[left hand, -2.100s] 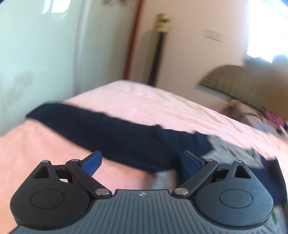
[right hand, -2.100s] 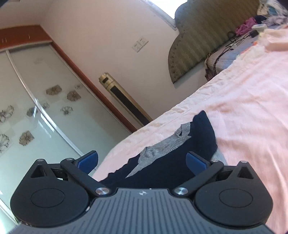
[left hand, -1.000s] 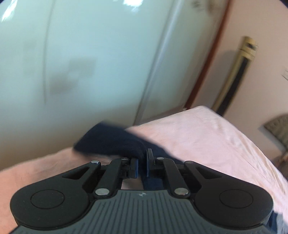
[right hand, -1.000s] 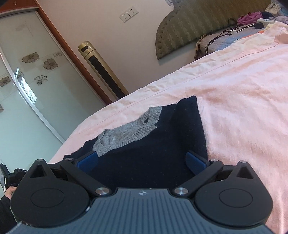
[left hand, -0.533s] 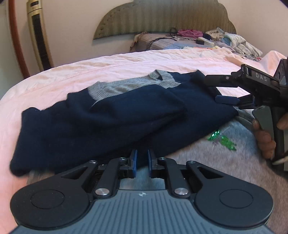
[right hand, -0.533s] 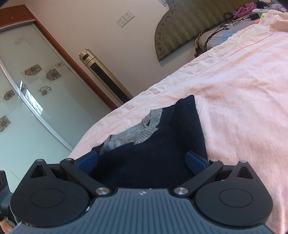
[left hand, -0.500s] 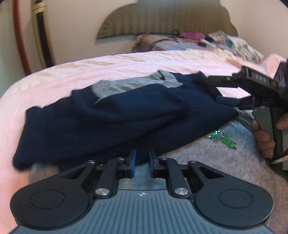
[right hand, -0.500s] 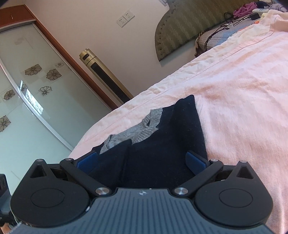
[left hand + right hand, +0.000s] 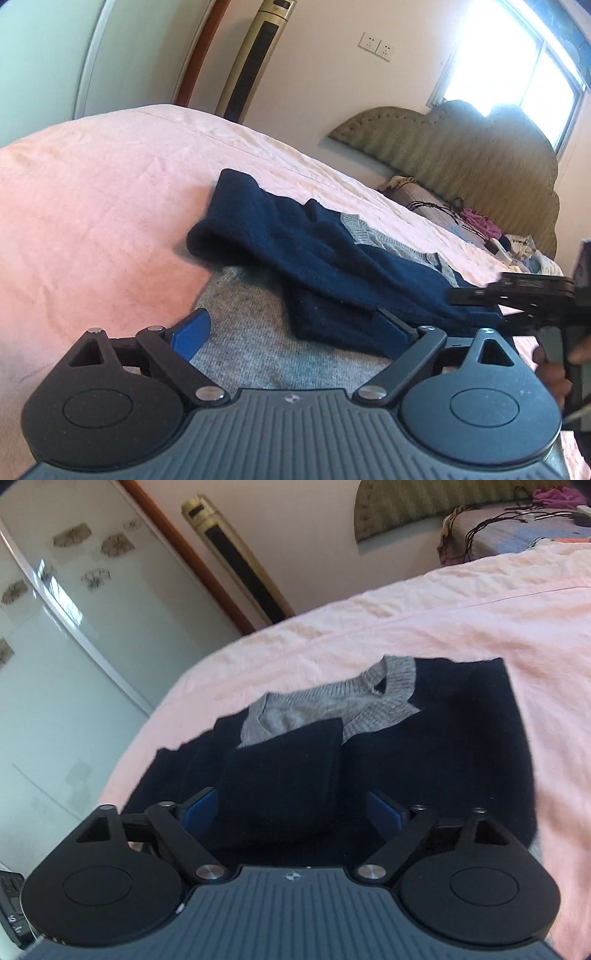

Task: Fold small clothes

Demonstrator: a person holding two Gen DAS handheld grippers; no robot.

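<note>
Left wrist view: the left gripper (image 9: pixel 291 328) hovers, jaws apart, over the grey hem of the navy sweater (image 9: pixel 332 266) on the pink bed (image 9: pixel 92 206); best to pinch hem squarely.

Right wrist view: the right gripper (image 9: pixel 295 808), jaws apart and empty, has the folded sleeve (image 9: pixel 288 768) between them.

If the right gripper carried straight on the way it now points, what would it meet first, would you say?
Most likely the folded navy sleeve of the sweater, which lies directly ahead between the open right gripper fingers; depth is hard to judge.
</note>
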